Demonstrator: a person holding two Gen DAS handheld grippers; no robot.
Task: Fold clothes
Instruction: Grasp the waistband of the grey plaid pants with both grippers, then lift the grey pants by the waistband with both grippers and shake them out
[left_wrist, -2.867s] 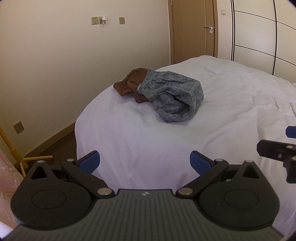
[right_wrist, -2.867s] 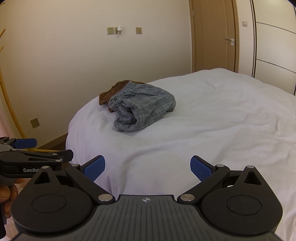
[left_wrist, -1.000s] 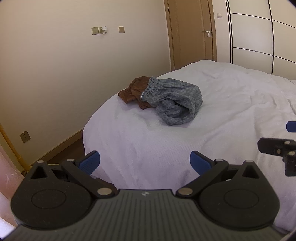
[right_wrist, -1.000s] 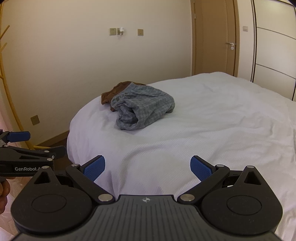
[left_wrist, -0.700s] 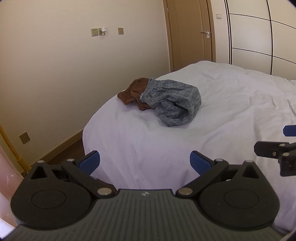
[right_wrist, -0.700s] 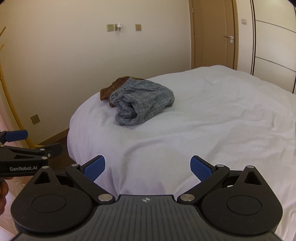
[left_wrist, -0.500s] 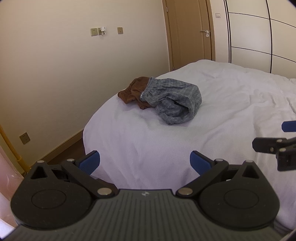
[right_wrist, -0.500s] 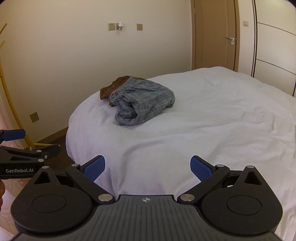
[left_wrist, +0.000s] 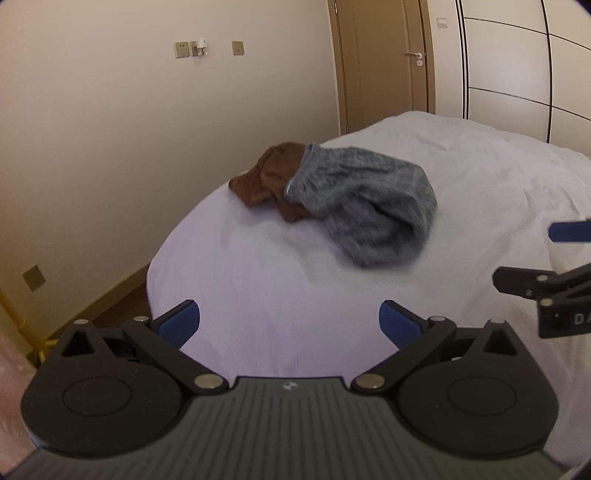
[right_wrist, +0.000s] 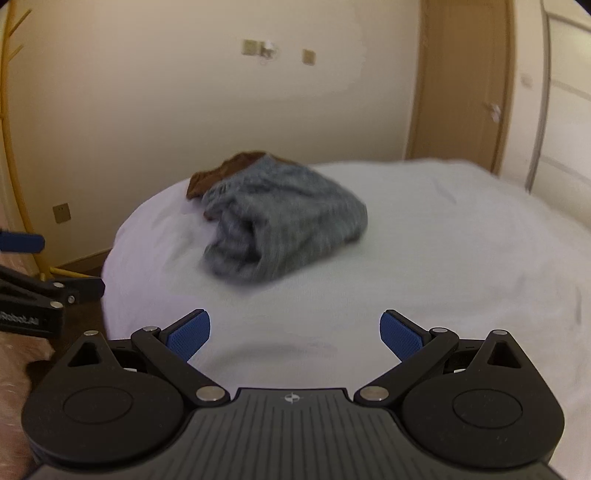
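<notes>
Two tools hung over the near edge of the bed (left_wrist: 280, 295), neither touching any cloth. The left tool (left_wrist: 289, 325) had its blue pads (left_wrist: 180, 325) spread wide with nothing between them. Farther off, toward the bed's left side, a brown garment (left_wrist: 264, 181) lay crumpled, partly under the left end of a grey garment (left_wrist: 365, 206) heaped against it. The right tool (right_wrist: 294, 336) was likewise spread wide and empty, with the grey heap well beyond it. A door (left_wrist: 384, 62) stood far right.
</notes>
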